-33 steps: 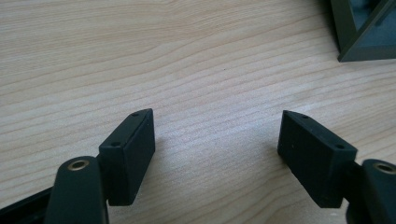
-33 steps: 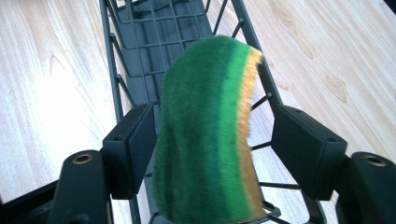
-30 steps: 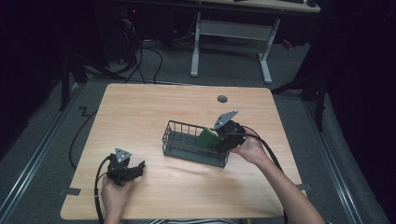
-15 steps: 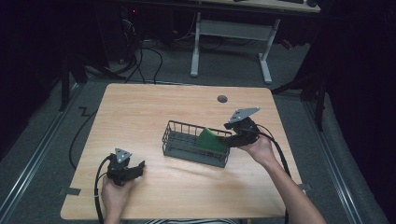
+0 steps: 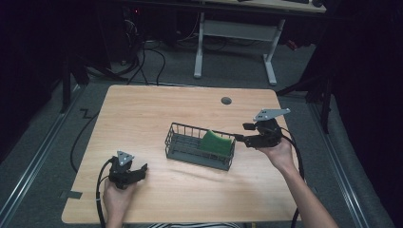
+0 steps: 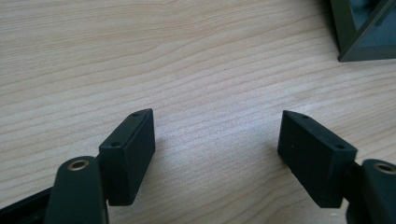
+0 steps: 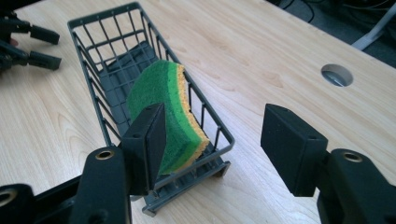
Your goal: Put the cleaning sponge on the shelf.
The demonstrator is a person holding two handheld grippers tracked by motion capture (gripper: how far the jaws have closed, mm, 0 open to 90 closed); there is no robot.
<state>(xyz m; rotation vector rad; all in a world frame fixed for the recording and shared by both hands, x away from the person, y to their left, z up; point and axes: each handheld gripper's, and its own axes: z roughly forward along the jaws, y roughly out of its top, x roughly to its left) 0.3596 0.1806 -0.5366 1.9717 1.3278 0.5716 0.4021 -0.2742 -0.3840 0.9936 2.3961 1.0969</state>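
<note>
The left gripper (image 5: 134,172) rests at the near left of the table (image 5: 142,109) as before, jaws spread with nothing between them. The right gripper (image 5: 241,132) has pulled back right, out of the wire basket (image 5: 190,153); its jaws have just been closing a little, yet stay apart and empty. The green and yellow sponge (image 5: 216,143) leans on edge in the basket's right end, bent, long side running left to right.

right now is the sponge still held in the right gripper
No, the sponge leans inside the wire basket, and the right gripper is open and clear of it.
</note>
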